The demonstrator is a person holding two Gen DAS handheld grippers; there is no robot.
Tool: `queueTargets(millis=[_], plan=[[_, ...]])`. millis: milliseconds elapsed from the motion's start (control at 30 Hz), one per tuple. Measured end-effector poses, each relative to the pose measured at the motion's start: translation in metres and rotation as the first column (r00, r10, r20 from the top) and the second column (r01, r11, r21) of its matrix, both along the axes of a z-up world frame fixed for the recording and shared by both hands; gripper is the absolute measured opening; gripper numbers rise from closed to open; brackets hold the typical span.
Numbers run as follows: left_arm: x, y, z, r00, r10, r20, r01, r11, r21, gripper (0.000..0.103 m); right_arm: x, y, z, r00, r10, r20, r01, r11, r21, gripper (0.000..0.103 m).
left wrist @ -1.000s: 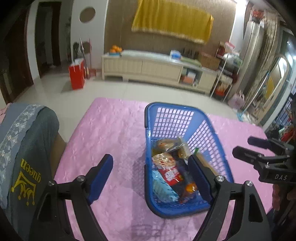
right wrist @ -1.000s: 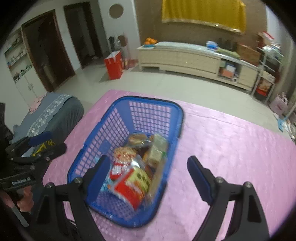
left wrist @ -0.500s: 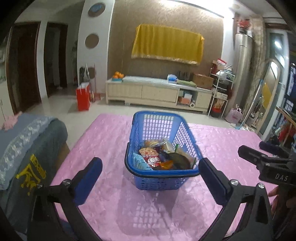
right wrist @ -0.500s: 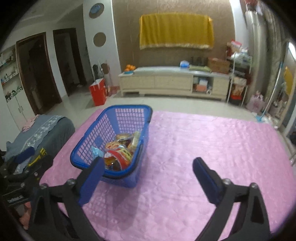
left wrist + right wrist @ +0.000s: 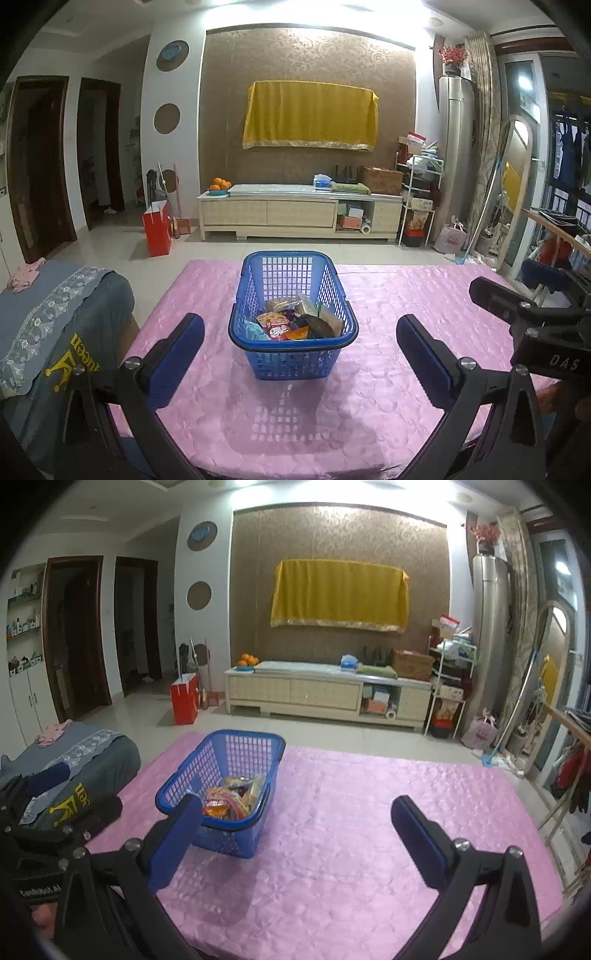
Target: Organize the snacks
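Blue basket (image 5: pixel 293 341) holding snacks (image 5: pixel 295 321), pink tablecloth (image 5: pixel 388 387).

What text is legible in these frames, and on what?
"DAS": right claw's black body, seen from the left wrist.
"GenRobot.AI": left claw's body, seen from the right wrist; small, first letters uncertain.
"queen": yellow print with a crown on the dark cloth, partly folded.
Snack packets in the blue basket: print too small and blurred to read.

Blue plastic mesh basket (image 5: pixel 293 334) sitting upright on pink tablecloth (image 5: pixel 388 387), assorted snack packets (image 5: pixel 295 319) lying piled inside
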State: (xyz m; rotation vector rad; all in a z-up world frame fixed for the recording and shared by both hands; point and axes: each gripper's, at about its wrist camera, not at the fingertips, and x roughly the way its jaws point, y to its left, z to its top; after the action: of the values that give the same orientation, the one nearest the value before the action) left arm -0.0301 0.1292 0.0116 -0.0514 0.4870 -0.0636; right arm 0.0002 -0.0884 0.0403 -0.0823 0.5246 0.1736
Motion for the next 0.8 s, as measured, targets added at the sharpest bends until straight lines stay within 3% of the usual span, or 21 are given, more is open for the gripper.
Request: queueTargets(millis=[367,800], plan=[[-0.008,-0.010,0.003,1.000,0.001,0.012,-0.001,1.000,0.008,0.103,-0.015,-0.010,-0.004,1.000,0.017,-0.011,-0.016,0.998,0.061,0.103],[-0.010,-0.016,0.005,1.000,0.006,0.010,-0.006,1.000,0.024,0.103,-0.022,-0.011,-0.001,1.000,0.008,-0.007,-0.008,0.999,0.050,0.103]])
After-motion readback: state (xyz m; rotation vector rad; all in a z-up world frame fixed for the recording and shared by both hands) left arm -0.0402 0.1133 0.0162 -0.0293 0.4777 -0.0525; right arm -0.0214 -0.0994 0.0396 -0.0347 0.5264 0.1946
